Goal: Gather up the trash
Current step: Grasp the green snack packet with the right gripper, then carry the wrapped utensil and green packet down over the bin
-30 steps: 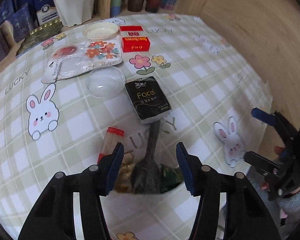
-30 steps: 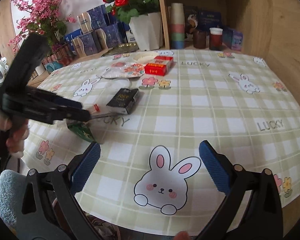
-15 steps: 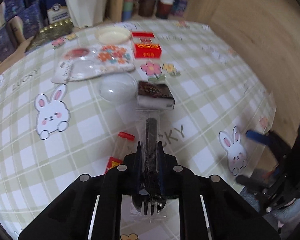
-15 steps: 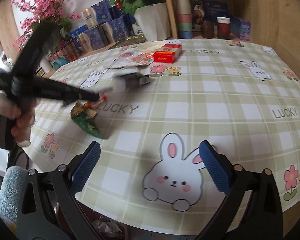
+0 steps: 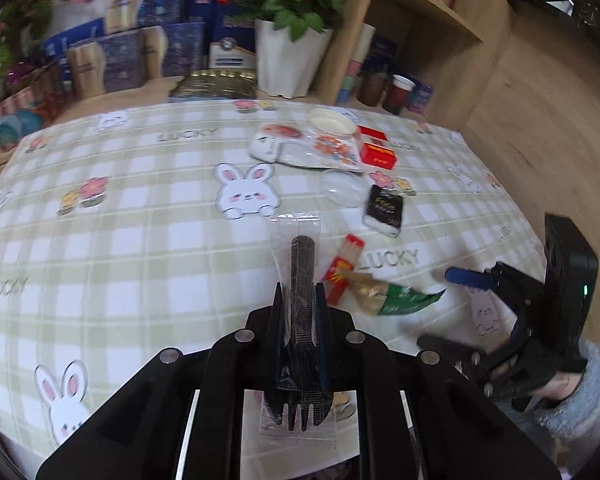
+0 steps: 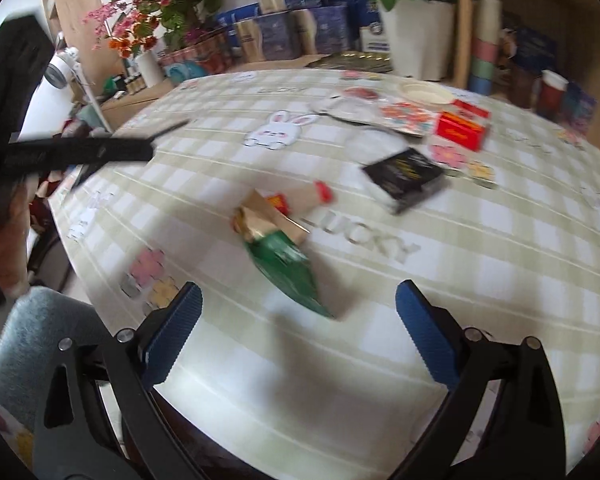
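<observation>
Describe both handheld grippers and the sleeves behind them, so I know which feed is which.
Both are matte black plastic with silver screw heads. The right gripper has ribbed blue pads; the left gripper shows dark blue pads. A black box with a small green light sits on the right one. Both sleeves are fuzzy grey-blue.

I read "LUCKY" printed repeatedly on the checked tablecloth [image 5: 388,258]. The black tissue pack [image 5: 384,210] lettering is too blurred; other labels unreadable.
</observation>
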Available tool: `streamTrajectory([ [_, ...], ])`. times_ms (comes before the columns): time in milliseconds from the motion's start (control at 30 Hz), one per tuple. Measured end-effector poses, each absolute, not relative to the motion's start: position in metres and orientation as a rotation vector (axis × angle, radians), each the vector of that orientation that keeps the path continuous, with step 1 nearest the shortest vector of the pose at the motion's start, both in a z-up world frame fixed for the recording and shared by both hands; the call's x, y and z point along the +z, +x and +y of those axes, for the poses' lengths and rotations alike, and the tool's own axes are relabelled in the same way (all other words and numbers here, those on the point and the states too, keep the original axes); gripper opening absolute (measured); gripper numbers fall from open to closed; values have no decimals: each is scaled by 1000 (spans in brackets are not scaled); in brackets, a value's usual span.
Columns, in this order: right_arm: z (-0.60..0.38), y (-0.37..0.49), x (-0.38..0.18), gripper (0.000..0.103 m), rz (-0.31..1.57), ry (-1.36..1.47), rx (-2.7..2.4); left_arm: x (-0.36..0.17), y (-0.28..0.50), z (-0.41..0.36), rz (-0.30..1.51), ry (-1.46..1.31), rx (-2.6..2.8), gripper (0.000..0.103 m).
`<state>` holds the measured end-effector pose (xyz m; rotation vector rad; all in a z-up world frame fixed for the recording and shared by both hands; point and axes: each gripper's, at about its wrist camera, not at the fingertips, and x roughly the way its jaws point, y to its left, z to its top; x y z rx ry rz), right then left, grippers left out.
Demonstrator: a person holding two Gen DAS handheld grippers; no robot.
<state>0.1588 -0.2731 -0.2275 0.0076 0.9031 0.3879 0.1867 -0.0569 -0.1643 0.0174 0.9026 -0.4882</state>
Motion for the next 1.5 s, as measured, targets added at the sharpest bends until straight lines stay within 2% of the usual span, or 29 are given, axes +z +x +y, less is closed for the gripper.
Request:
streamTrajectory([
  [67, -267, 168, -230, 86, 915, -4, 387, -165, 179, -44, 890, -6, -475, 13],
  [200, -259, 185, -233, 85, 942, 30, 406, -170, 166, -20, 874, -60, -449, 13],
  [400, -245, 194, -245, 72, 1000, -15, 398, -179, 154, -8, 876, -89, -446, 13],
  [467, -244, 194, -247, 56, 1024, -9, 395, -181, 150, -5, 879, -108, -449, 13],
  [500, -245, 193, -247, 52, 1025, -13, 388, -182, 148, -4, 877, -115, -451, 13],
  [567, -246, 190, -244, 31, 1036, -4, 375, -182, 142, -2, 874, -123, -456, 13],
  [600, -250, 187, -240, 29, 1029, 21, 360, -182, 139, -2, 872, -126, -461, 13],
  [833, -268, 153, -209, 28, 936, 153, 338, -178, 119, 0, 865, -131, -496, 13],
  [1067, -258, 102, -194, 28, 887, 148, 343, -175, 91, -2, 860, -132, -527, 13],
  [1500, -244, 27, -202, 28, 899, 157, 357, -191, 30, -17, 911, -27, -606, 13],
])
